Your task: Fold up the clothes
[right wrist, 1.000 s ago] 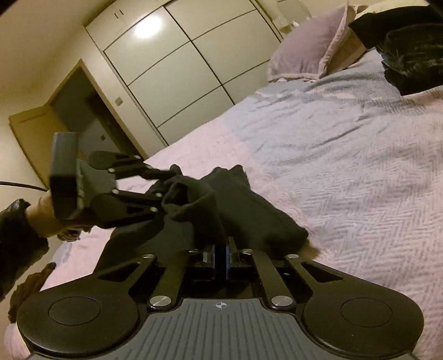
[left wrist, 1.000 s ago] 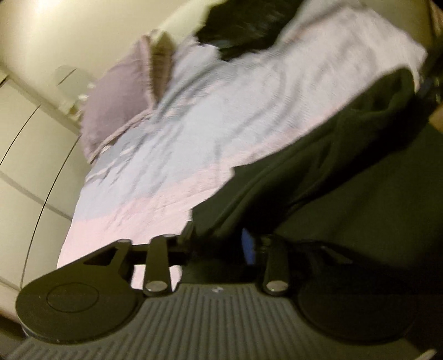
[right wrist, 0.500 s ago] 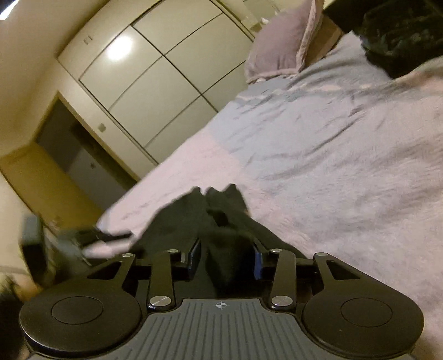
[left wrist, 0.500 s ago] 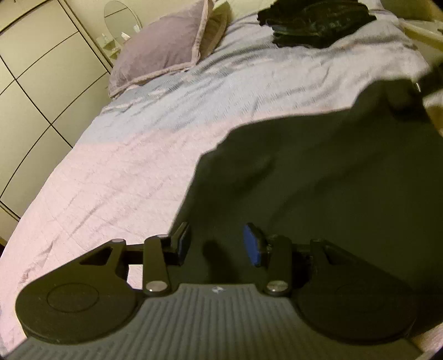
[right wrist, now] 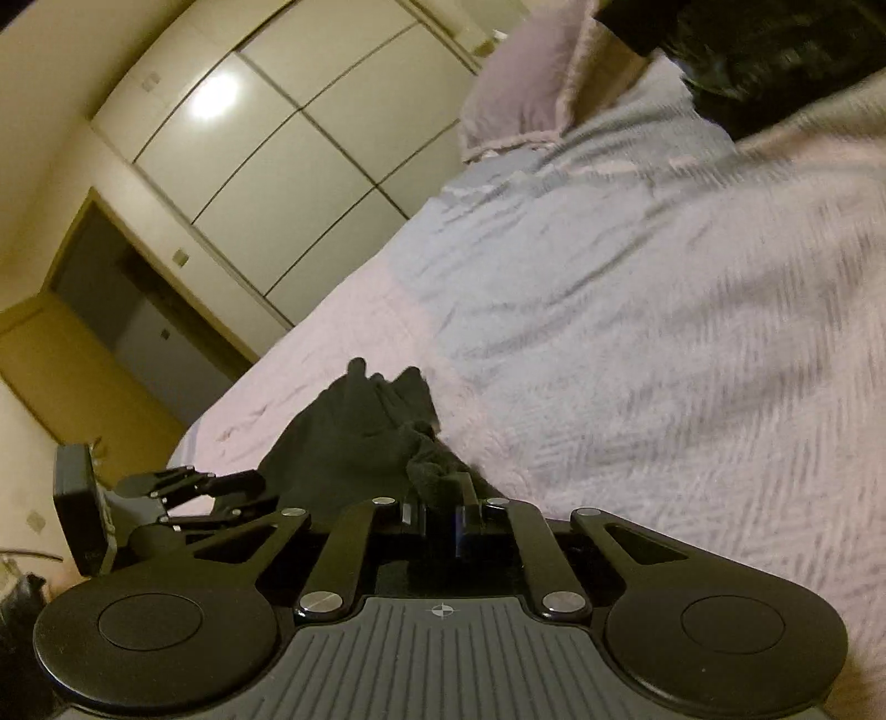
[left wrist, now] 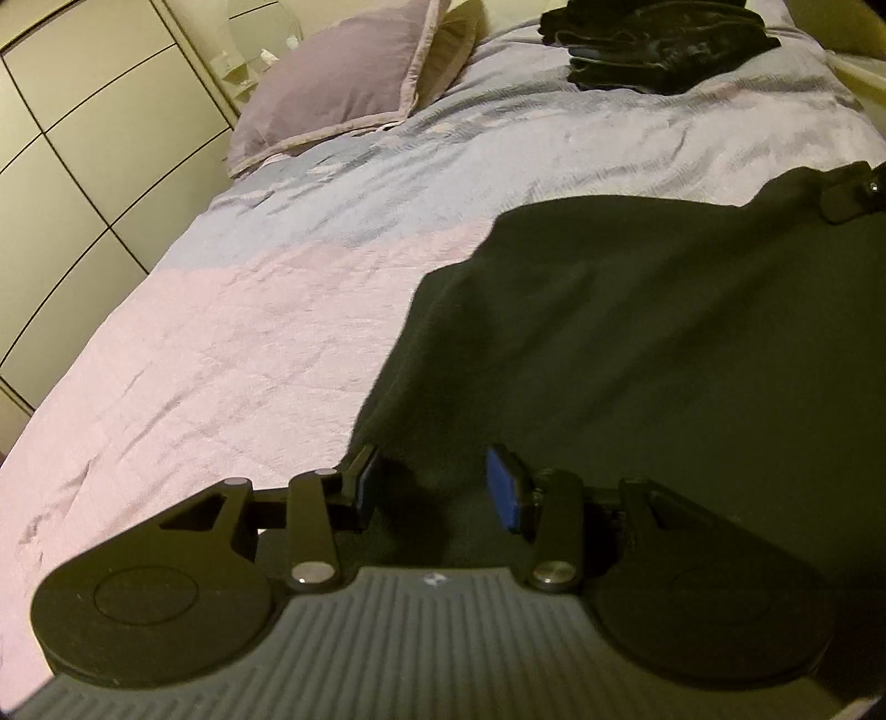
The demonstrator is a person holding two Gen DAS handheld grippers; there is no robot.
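A dark garment (left wrist: 637,343) lies spread flat on the pink and lilac bedspread (left wrist: 232,343). My left gripper (left wrist: 434,490) hovers open over its near edge, blue pads (left wrist: 506,493) apart and nothing between them. In the right wrist view the garment (right wrist: 354,437) is bunched. My right gripper (right wrist: 440,523) is shut on a fold of it, jaws nearly together. The left gripper (right wrist: 260,493) shows at the garment's far side with its fingers apart. The right gripper (left wrist: 853,191) appears at the garment's far right corner.
A heap of dark clothes (left wrist: 653,50) lies near the head of the bed beside a mauve pillow (left wrist: 343,99). Cream wardrobe doors (right wrist: 288,166) and a doorway (right wrist: 138,310) stand along the bed's left side. Bare bedspread (right wrist: 664,332) stretches between garment and heap.
The left gripper let go of the garment and stays open above it, now flat. The right gripper opened half a second ago and has shut again on a fold.
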